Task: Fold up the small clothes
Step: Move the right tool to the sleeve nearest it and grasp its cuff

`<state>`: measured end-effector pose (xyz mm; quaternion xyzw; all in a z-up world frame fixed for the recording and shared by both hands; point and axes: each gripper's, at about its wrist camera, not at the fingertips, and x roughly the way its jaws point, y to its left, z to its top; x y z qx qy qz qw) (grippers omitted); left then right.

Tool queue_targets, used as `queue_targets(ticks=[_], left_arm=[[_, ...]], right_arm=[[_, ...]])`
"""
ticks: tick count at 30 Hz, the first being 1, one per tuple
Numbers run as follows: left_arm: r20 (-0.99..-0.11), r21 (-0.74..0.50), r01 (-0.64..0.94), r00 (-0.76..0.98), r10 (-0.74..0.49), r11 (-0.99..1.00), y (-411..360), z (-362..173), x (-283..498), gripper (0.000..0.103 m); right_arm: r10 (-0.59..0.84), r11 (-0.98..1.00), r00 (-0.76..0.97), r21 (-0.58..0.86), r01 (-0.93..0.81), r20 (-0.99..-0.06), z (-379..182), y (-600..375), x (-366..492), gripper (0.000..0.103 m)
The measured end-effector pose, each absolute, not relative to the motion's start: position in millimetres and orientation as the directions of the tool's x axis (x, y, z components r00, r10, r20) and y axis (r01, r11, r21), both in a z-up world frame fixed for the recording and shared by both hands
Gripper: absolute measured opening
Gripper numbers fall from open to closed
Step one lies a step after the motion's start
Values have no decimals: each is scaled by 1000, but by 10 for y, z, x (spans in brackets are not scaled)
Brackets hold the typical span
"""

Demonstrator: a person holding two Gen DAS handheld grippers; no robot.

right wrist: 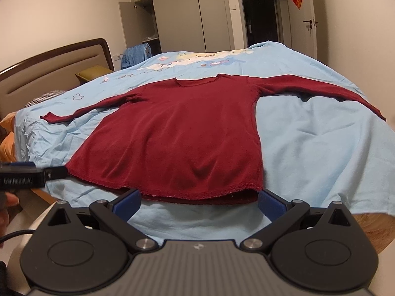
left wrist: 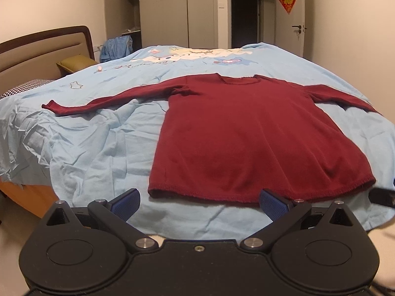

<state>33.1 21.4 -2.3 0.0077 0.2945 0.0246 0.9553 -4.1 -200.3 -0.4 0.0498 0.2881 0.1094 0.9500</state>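
A dark red long-sleeved top (left wrist: 249, 133) (right wrist: 177, 133) lies flat on the light blue bedsheet (left wrist: 98, 143) (right wrist: 316, 148), both sleeves spread out sideways and its hem toward me. My left gripper (left wrist: 200, 203) stands open just short of the hem's left half, nothing between its blue pads. Wide open too, my right gripper (right wrist: 198, 203) sits just before the hem's right half and holds nothing. The left gripper's tip (right wrist: 49, 172) shows at the left edge of the right wrist view, near the hem's left corner.
A brown headboard (left wrist: 47, 46) and an olive pillow (left wrist: 76, 64) stand at the left. Blue clothing (left wrist: 116, 48) hangs beyond the bed by an open wardrobe (left wrist: 130, 12). A door (left wrist: 296, 19) is at the far right. The sheet drapes over the bed's near edge.
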Motion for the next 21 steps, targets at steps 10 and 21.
queue_targets(ticks=[10, 21], left_arm=[[-544, 40, -10, 839, 30, 999, 160, 235, 782, 102], [-571, 20, -4, 821, 15, 1000, 142, 218, 1361, 102]], right_arm=[[202, 979, 793, 104, -173, -575, 6, -1996, 226, 103], [182, 983, 771, 94, -157, -611, 50, -2013, 793, 103]])
